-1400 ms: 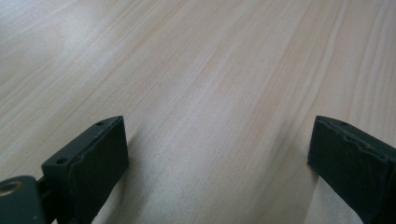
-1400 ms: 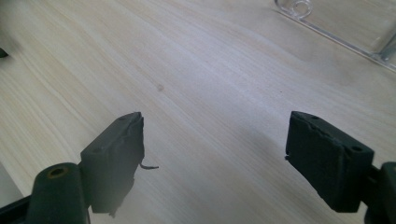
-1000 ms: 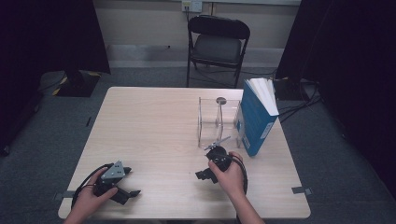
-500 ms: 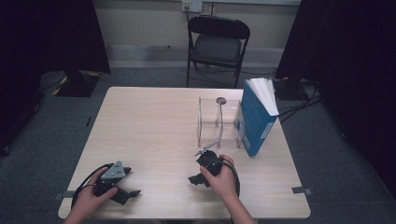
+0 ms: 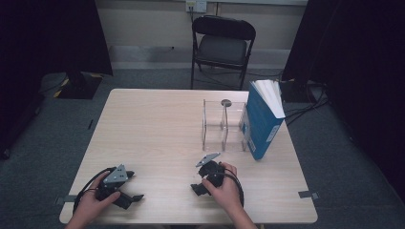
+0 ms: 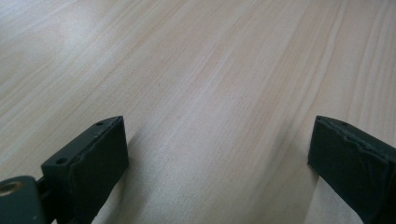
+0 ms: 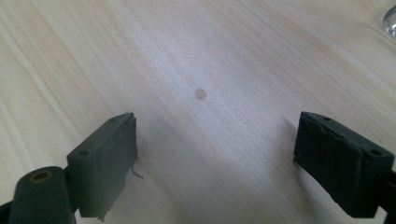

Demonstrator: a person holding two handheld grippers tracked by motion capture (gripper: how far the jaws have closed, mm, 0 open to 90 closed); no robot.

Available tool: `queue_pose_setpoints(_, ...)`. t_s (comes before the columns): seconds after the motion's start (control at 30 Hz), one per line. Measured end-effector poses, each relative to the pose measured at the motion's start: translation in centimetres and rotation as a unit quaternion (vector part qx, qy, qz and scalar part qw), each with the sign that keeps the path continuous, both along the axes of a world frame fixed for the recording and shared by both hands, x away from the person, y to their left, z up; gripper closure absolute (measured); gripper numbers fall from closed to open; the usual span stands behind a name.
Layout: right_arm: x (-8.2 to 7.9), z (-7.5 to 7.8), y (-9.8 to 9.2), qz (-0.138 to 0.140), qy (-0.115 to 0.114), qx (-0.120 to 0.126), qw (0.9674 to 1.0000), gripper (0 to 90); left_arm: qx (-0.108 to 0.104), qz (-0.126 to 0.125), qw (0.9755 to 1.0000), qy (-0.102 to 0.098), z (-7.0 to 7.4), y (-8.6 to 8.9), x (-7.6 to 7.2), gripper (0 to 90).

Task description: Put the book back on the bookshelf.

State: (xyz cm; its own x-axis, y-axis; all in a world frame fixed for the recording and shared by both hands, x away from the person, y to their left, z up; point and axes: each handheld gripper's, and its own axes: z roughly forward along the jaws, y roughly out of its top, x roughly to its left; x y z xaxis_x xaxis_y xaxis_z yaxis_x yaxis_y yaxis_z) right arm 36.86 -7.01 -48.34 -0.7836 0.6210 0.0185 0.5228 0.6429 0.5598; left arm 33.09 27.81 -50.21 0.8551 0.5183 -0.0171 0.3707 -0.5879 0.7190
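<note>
Left gripper lower left and right gripper lower centre, jaws wide, empty, over table.

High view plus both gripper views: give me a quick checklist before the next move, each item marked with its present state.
1. Left tongs open, nothing between the jaws: ok.
2. Right tongs open, nothing between the jaws: ok.
3. Blue book upright, beside the clear rack: ok.
4. Book touching the rack or apart: cannot tell.
5. Bare table between hands and rack: ok.
6. Small round mark on the wood ahead of the right tongs, stain or object: cannot tell.
</note>
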Motion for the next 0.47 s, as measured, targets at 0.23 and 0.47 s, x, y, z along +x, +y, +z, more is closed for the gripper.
queue_pose_setpoints(0.23, -0.5, -0.6, -0.2, -0.009, -0.031, 0.018, 0.9993, 11.5, 0.0, 0.0, 1.0, 0.0, 0.0, 0.0, 0.0, 4.5)
queue_pose_setpoints(0.47, -1.0, -1.2, -0.6, -0.023, -0.054, 0.047, 0.9972, 11.5, -0.001, 0.0, 1.0, 0.001, 0.0, 0.0, 0.0, 4.2)
